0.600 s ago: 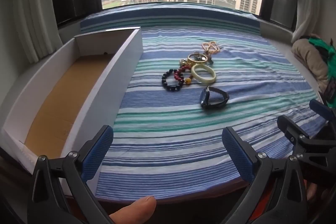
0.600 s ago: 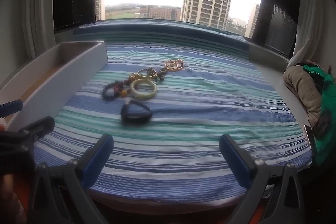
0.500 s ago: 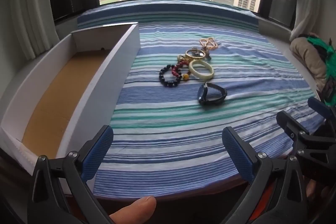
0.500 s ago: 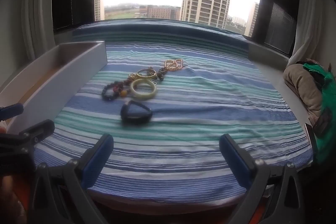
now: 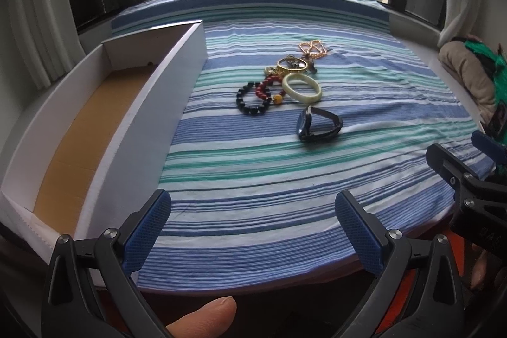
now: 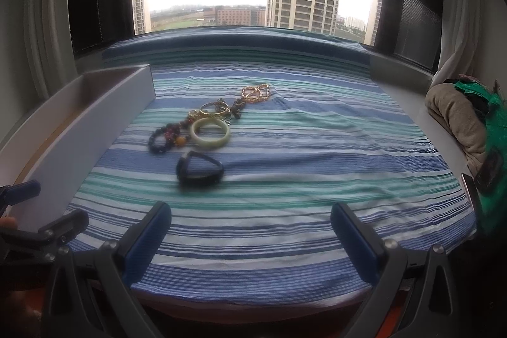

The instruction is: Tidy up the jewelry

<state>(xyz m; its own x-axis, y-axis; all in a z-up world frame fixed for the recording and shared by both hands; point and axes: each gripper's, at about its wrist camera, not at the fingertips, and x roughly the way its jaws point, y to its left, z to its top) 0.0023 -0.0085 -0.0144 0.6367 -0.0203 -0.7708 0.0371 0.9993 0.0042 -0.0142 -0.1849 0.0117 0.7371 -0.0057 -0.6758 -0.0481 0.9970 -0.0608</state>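
Jewelry lies in a cluster mid-cloth: a black watch (image 5: 318, 125) (image 6: 199, 168) nearest me, a pale jade bangle (image 5: 301, 87) (image 6: 211, 133), a black bead bracelet (image 5: 252, 100) (image 6: 160, 141), a red bead bracelet (image 5: 267, 86), a gold bangle (image 5: 292, 65) (image 6: 214, 109) and a gold chain (image 5: 312, 48) (image 6: 255, 93) farthest. A long white box (image 5: 152, 103) (image 6: 95, 122) with a brown floor stands at the left. My left gripper (image 5: 253, 228) and right gripper (image 6: 250, 233) are both open and empty, hovering over the cloth's near edge, well short of the jewelry.
The striped blue-green cloth (image 5: 285, 179) covers a window ledge; its front edge drops off just under the grippers. A heap of beige and green clothes (image 5: 472, 78) (image 6: 459, 116) lies at the right. Curtains hang at both sides.
Both views have risen and pulled back slightly; the jewelry and box have not moved. Both grippers stay open.
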